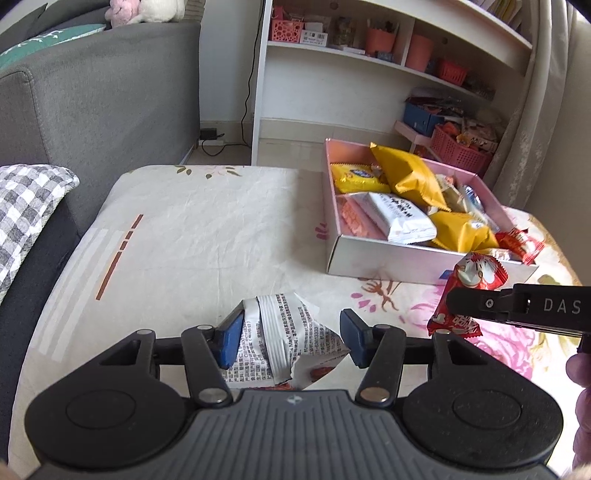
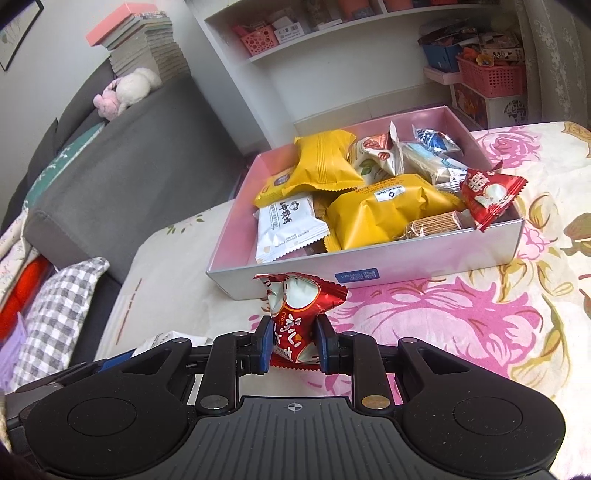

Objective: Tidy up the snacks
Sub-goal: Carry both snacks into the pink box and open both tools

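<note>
Left wrist view: left gripper (image 1: 291,338) half-spread around white packet (image 1: 295,332), left pad touching, right pad apart; broad bare bedspread (image 1: 203,229) toward left edge. Right gripper (image 2: 292,347) clenched on red packet (image 2: 295,314), just before box (image 2: 369,264) near wall; box crowded with snacks.

White snack packet (image 1: 291,339): lower end hidden behind left gripper body, bottom centre of left view. Red candy wrapper (image 2: 295,325): bottom edge hidden between pads. Right gripper (image 1: 517,306) cut off at right edge. Shelf items (image 1: 369,33), upper frame: too small to identify.
</note>
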Demonstrator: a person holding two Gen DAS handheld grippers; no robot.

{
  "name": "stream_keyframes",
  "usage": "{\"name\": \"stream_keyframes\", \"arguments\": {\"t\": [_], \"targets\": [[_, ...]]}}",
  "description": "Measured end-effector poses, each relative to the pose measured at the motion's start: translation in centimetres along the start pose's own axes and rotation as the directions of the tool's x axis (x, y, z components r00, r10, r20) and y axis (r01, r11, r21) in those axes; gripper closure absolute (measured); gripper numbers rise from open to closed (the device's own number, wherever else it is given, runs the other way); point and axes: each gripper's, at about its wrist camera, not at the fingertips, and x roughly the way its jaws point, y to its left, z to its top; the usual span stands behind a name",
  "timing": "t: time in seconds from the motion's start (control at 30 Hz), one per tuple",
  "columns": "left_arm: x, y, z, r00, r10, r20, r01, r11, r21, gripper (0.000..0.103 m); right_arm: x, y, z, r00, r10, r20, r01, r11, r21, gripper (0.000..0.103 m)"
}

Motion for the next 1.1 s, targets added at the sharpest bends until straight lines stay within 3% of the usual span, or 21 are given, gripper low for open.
{"name": "stream_keyframes", "arguments": {"t": [0.67,0.9,1.1], "targets": [[-3.2,-3.3,2.2,0.987,-0.121,0.107,0.126,0.991,-0.047,0.053,-5.7,-1.3,2.5,0.994,-0.047,0.095,0.050,0.999,-0.022,0.080],[-2.2,-4.3,3.2,0.981,-0.145,0.132,0.155,0.985,-0.070,0.053,-6.7,-4.4,4.0,0.985,-0.089,0.149,0.081,0.995,0.056,0.080],[-0.4,-6.1,4.1,0.984,-0.133,0.122,0.139,0.989,-0.042,0.053,-6.6,-7.5,5.5,0.978,-0.096,0.185,0.067,0.986,0.153,0.080]]}}
